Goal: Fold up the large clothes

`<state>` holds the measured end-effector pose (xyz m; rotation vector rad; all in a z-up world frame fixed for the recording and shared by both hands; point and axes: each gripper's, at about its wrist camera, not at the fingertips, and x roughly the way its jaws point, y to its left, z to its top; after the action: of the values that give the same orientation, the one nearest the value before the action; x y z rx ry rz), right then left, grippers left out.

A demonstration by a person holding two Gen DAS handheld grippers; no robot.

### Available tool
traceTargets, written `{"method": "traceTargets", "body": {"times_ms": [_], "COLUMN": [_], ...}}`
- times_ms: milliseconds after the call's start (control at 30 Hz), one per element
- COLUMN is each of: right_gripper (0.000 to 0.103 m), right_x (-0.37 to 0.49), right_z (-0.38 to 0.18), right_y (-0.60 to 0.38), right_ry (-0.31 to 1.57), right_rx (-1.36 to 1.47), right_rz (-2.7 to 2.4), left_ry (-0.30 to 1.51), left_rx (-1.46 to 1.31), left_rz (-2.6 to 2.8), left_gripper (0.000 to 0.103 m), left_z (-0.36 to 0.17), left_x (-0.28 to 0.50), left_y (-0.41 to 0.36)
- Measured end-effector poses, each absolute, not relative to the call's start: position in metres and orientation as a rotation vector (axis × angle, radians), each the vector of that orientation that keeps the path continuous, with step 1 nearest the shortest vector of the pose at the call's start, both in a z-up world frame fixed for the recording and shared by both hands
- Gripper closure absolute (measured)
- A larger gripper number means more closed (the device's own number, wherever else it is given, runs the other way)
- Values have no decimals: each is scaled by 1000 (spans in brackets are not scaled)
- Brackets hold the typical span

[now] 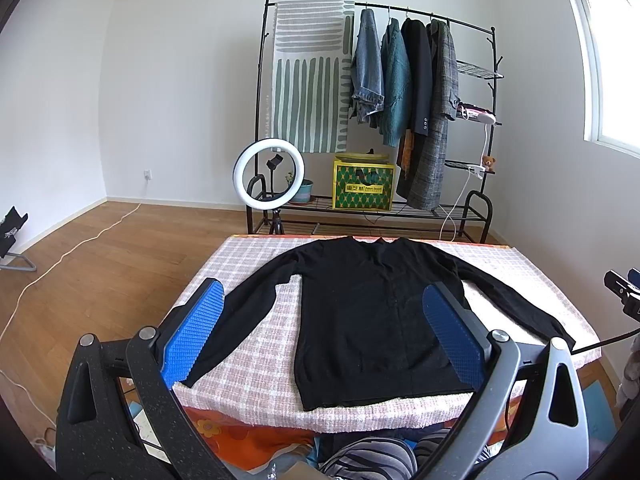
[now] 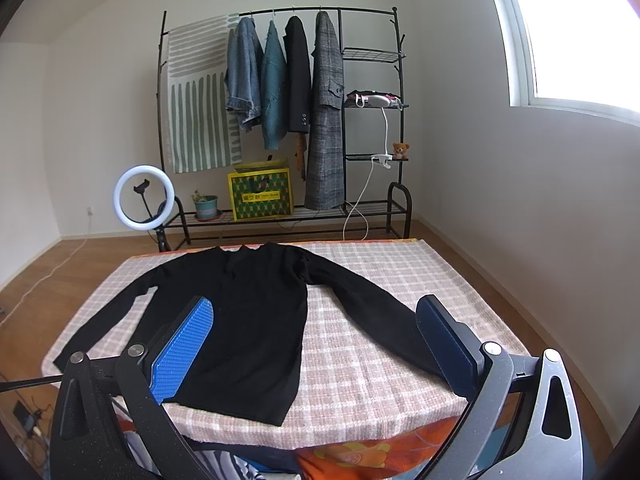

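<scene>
A black sweater (image 1: 372, 320) is lying flat on the checked bench (image 1: 256, 360), sleeves spreading out to both sides. The left claw (image 1: 324, 332) and the right claw (image 2: 316, 344) are hovering over its near edge, both released, gripping nothing.

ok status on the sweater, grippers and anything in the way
Left gripper and right gripper open, both empty, above the near edge. Black sweater flat on the checked cover, sleeves spread, unfolded. Nothing on it.
</scene>
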<state>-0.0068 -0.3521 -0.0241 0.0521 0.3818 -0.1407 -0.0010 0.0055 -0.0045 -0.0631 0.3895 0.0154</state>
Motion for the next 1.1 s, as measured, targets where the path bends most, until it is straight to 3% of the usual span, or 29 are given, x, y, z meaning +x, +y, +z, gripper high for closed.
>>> {"method": "traceTargets", "body": {"times_ms": [467,767,867,1100], "right_gripper": [2,1,1,1], "right_x": [-2,6,8,15], "right_z": [-21,-10,-3,11], "right_y": [-341,-310,-306,-288], "right_ry": [384,293,279,301], "right_rx": [28,44,93,75], "right_rz": [-92,56,130,204], "left_ry": [385,411,420,492], "left_rx": [-47,-29,-59,-140], "left_rz": [96,235,262,277], "left_gripper": [2,2,7,39], "left_z": [3,-30,-38,-64], "left_x": [0,2,-1,-5], "left_y": [46,110,132,187]}}
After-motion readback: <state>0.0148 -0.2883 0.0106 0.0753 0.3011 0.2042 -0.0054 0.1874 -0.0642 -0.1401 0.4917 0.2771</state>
